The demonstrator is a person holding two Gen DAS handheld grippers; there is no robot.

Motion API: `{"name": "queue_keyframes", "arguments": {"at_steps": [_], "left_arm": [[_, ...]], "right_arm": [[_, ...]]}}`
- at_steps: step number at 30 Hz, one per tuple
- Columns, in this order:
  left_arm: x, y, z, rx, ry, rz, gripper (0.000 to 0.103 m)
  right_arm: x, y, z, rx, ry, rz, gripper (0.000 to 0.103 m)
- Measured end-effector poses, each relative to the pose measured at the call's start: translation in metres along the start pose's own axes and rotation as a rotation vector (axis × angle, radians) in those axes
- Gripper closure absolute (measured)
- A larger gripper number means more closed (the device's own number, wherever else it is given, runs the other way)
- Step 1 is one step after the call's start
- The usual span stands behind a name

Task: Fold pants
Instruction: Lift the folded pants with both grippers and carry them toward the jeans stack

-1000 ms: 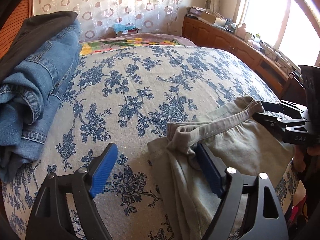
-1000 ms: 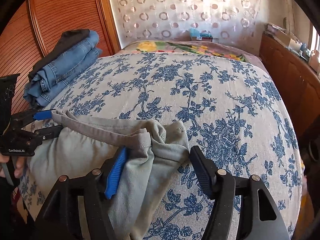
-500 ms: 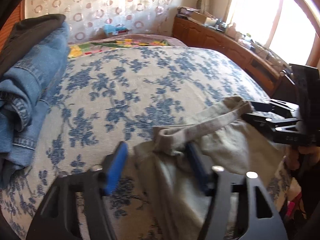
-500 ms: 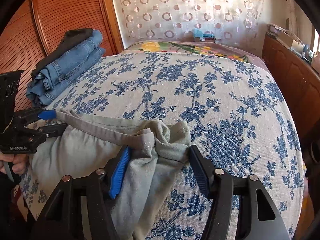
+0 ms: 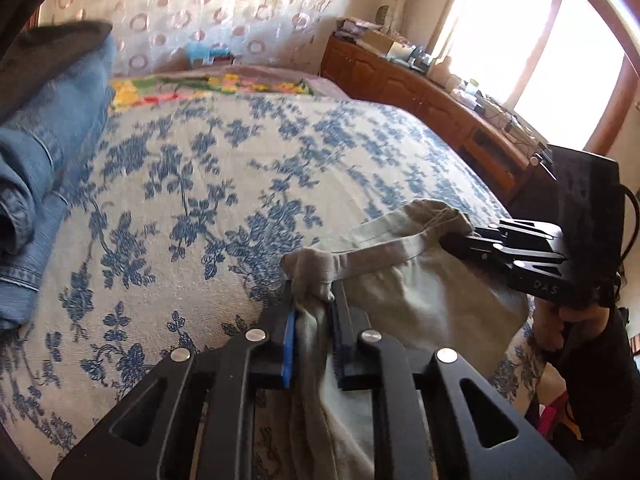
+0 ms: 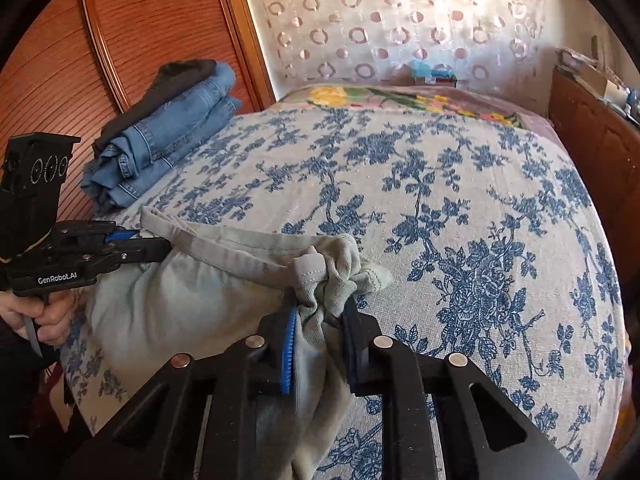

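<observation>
- Broadly, the bed point(image 6: 460, 208) with its blue-flowered cover fills both views, and a stack of folded jeans point(image 6: 168, 140) sits at its far left edge beside the wooden wardrobe point(image 6: 100, 32).
- The grey-green pants point(image 6: 192, 292) lie bunched at the bed's near edge, the waistband stretched between the two grippers and the rest hanging off the side.
- The left gripper point(image 5: 312, 300) is pinching one end of the waistband, fabric bunched between its pads.
- The right gripper point(image 6: 320, 308) is clamped on the other end, cloth gathered over its fingertips.
- Judging by this, the step in hand is the opening grasp; next, both ends likely need lifting together and spreading flat onto the bed, keeping the band taut so the legs don't twist.
</observation>
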State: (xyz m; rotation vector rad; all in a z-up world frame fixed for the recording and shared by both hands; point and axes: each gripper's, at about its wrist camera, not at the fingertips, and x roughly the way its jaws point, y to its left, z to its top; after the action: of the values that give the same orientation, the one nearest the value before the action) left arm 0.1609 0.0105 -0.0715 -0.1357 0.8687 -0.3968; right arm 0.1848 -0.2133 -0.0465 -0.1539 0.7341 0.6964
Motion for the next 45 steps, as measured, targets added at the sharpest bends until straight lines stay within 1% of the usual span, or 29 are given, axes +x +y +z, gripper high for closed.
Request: {"name": "queue_keyframes", "arguments": {"at_steps": [4,11,17,23,28,31,36,38,45], "left_arm": [[-0.024,-0.01,-0.002,0.008,-0.063,-0.013,0.089],[-0.063,-0.026,-0.006,0.042,-0.169,0.032,0.089],[-0.091,-0.02,-0.001,0.028,-0.249,0.1,0.089],[-0.11,-0.01,-0.002,0.014,-0.295,0.133,0.089],[-0.119,0.0,-0.002,-0.005,-0.321,0.154,0.089],[-0.126,0.011,0.001,-0.024,-0.341,0.168,0.089],[-0.137,0.026,0.011,-0.047,-0.377,0.197,0.089],[-0.142,0.035,0.017,-0.053,-0.395,0.226,0.089],[-0.152,0.072,0.036,-0.091,-0.442,0.305,0.089]], "right_arm": [[-0.014,0.009,-0.002,-0.016,-0.049,-0.016,0.085],[-0.051,0.032,0.006,-0.083,-0.149,-0.023,0.085],[-0.072,0.05,0.018,-0.136,-0.215,-0.019,0.085],[-0.076,0.068,0.028,-0.177,-0.246,-0.005,0.085],[-0.07,0.079,0.04,-0.212,-0.264,0.0,0.085],[-0.062,0.085,0.053,-0.248,-0.269,0.001,0.085],[-0.047,0.09,0.09,-0.277,-0.283,0.02,0.085],[-0.038,0.094,0.106,-0.29,-0.284,0.03,0.085],[0.007,0.116,0.165,-0.389,-0.26,0.047,0.085]]}}
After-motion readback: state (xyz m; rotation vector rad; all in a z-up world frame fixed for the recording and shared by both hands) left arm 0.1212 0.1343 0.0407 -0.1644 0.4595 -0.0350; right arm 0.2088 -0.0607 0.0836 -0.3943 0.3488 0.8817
